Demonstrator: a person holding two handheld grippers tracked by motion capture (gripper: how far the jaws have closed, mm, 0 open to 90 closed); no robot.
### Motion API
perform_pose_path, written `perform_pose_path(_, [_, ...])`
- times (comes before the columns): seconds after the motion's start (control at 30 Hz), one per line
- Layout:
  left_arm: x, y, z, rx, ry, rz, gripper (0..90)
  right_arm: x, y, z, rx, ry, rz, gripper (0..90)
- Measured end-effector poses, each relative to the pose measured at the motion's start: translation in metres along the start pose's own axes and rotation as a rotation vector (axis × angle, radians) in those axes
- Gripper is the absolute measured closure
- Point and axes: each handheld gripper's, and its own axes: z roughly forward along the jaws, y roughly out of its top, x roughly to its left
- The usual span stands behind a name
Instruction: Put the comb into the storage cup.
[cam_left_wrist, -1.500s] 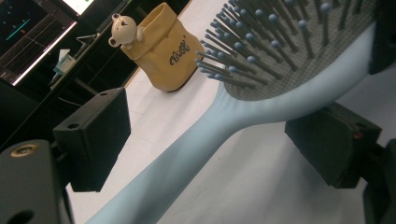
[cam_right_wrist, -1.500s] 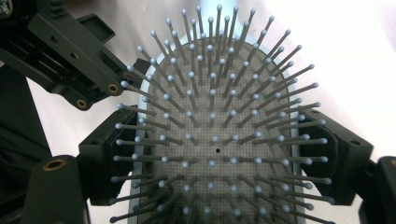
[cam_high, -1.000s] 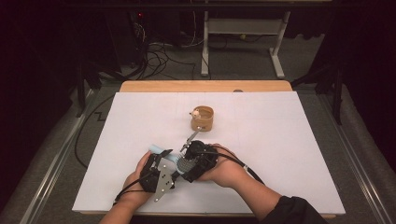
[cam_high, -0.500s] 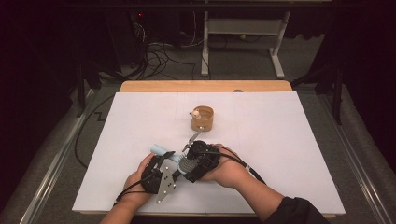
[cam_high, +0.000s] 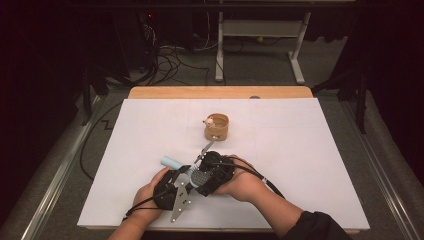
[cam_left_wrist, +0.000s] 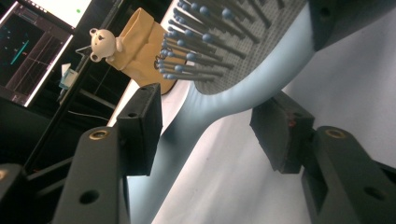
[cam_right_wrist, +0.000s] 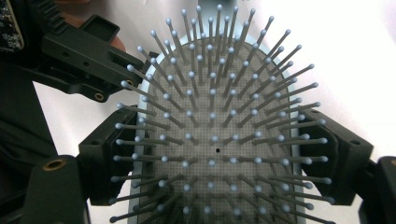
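Passing a pale-blue hairbrush (cam_high: 176, 165) between grippers, just in front of the wooden cup (cam_high: 216, 126). Right gripper (cam_right_wrist: 212, 163) clamps the bristled head by its two edges; left gripper (cam_left_wrist: 210, 126) straddles the handle, jaws just now narrowing, pads not yet touching it. Judged best practice: centre the handle between the pads, seat both squarely, and release the head only afterwards. Bear figure (cam_left_wrist: 103, 43) perches on the cup's rim; white table (cam_high: 310, 150) beside the cup lies bare, nothing obstructing.
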Motion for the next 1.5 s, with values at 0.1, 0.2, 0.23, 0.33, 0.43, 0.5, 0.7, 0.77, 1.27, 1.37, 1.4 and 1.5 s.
perform_pose_path(0.1, [-0.0006,0.0007,-0.0006,-0.002,0.003,0.011,47.1,0.0001,0.0001,0.0003,0.002,-0.001,0.002,20.5])
perform_pose_path(0.2, [-0.0018,0.0015,-0.001,-0.008,-0.001,0.021,49.2,0.0004,0.0003,0.0002,0.002,0.0,0.008,20.5])
perform_pose_path(0.23, [-0.0026,0.0019,-0.001,-0.019,-0.003,0.022,50.2,0.0003,0.0003,0.0002,0.003,0.001,0.004,20.5])
perform_pose_path(0.33, [-0.0032,0.0027,-0.0011,-0.022,0.0,0.024,51.3,0.0005,0.0005,0.0007,0.002,0.003,0.003,20.5])
perform_pose_path(0.43, [-0.0031,0.0027,-0.0013,-0.017,0.005,0.029,52.5,0.0005,0.0006,0.001,0.002,0.004,0.01,20.5])
perform_pose_path(0.5, [-0.0037,0.0025,-0.0009,-0.015,0.013,0.036,54.7,0.0002,0.0008,0.0007,0.001,0.005,0.013,20.5])
perform_pose_path(0.7, [-0.0039,0.0027,-0.0009,0.001,0.022,0.062,56.0,-0.0005,0.0007,0.0009,0.001,0.005,0.012,20.5])
perform_pose_path(0.77, [-0.0041,0.0026,-0.0007,0.0,0.025,0.063,56.3,-0.0003,0.0008,0.0008,0.003,0.004,0.012,20.5])
perform_pose_path(1.27, [-0.0046,0.003,-0.0008,0.025,0.043,0.129,61.4,0.0,0.0012,0.0001,-0.005,0.005,0.023,20.4])
perform_pose_path(1.37, [-0.0051,0.0032,-0.0008,0.031,0.046,0.142,62.6,-0.0003,0.0011,0.0001,-0.005,0.005,0.023,20.4])
perform_pose_path(1.4, [-0.0052,0.0033,-0.0009,0.032,0.045,0.142,63.0,-0.0002,0.0011,-0.0001,-0.005,0.006,0.026,20.4])
perform_pose_path(1.5, [-0.0053,0.0037,-0.0016,0.033,0.06,0.156,64.0,-0.0005,0.0012,-0.0011,-0.009,0.009,0.029,20.3])
